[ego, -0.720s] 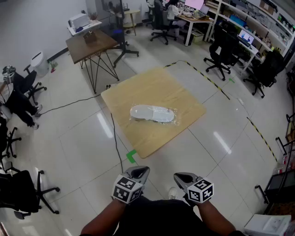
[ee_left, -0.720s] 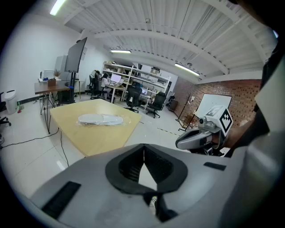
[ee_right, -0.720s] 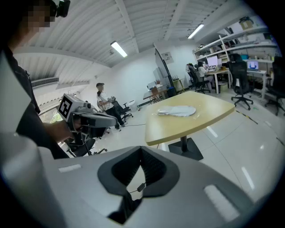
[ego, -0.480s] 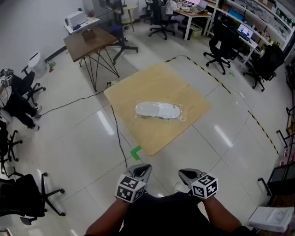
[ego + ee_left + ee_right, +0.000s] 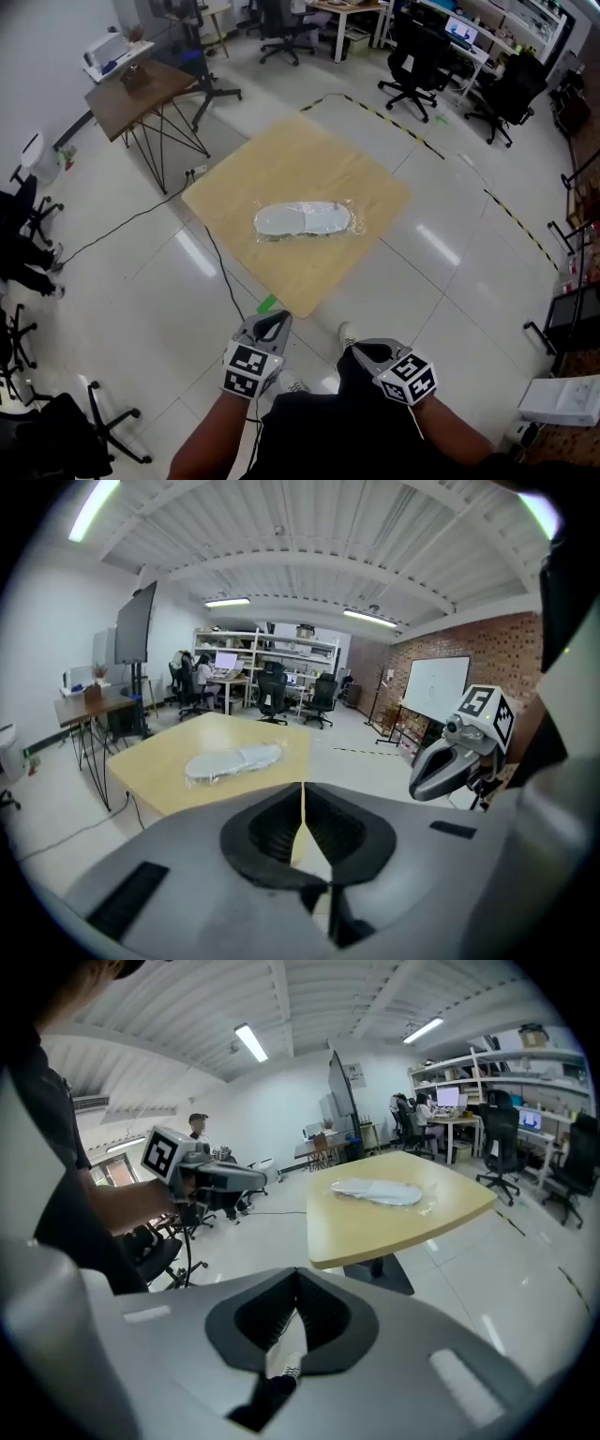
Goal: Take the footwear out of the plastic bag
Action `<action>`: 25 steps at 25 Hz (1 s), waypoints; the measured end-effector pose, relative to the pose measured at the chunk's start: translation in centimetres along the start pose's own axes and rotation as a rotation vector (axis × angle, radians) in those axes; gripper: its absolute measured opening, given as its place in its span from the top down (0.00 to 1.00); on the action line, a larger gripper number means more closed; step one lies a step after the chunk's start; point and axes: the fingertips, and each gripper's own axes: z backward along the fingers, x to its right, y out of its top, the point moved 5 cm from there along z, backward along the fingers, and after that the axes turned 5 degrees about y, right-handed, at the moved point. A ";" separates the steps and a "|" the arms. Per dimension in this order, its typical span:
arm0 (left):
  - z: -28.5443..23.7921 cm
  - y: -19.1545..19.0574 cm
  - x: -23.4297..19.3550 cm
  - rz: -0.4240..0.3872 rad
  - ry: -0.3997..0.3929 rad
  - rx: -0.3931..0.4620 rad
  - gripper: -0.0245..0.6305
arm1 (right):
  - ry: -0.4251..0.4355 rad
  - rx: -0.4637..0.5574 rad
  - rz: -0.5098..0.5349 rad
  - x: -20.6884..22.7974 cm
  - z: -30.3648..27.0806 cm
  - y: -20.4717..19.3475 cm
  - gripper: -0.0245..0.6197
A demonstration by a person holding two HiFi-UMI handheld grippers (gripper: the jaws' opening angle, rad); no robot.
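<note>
Plainly standing back from the tabletop (image 5: 300,155), well apart from it across glossy tiled floor (image 5: 187,281); holding the left claw (image 5: 275,323) low and close to the body, jaws pressed together with nothing caught between, tilted down toward the tabletop's near corner; holding the right claw (image 5: 361,351) just beside it, a small gap apart, likewise pressed together and empty, likewise tilted down; looking onto the footwear (image 5: 302,218), white and long, lying flat near the middle of the pale wooden tabletop, lengthwise left to right in the head view, wrapped in the clear plastic bag (image 5: 349,214), crinkled film showing past its right end; touched by neither claw, well apart from both; passing over a black cable (image 5: 225,267) trailing across the floor by the tabletop's left edge and a scrap of green tape (image 5: 266,303) at the near corner; farther off, a dark side table (image 5: 136,87) on thin legs, office chairs (image 5: 417,66) at desks, yellow-black tape (image 5: 384,117) marking the floor; in the left gripper view, catching the right claw off to the right with its marker cube (image 5: 487,710); in the right gripper view, catching the left claw off to the left, gripped at the end of a bare forearm (image 5: 122,1206)
</note>
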 end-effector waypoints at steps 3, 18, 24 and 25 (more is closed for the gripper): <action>-4.5 3.2 -0.2 -0.148 0.007 0.005 0.93 | 0.002 0.023 -0.055 2.7 -0.1 0.2 0.96; -30.4 8.3 -6.4 -0.543 0.111 -0.478 0.78 | 0.171 0.051 -0.018 22.3 0.9 8.3 0.96; -33.3 6.2 -8.8 -0.474 0.125 -0.634 0.75 | 0.190 0.027 -0.091 26.4 -0.6 7.4 0.96; -33.5 5.7 -9.1 -0.452 0.116 -0.645 0.75 | 0.190 0.024 -0.099 26.6 -1.0 7.3 0.96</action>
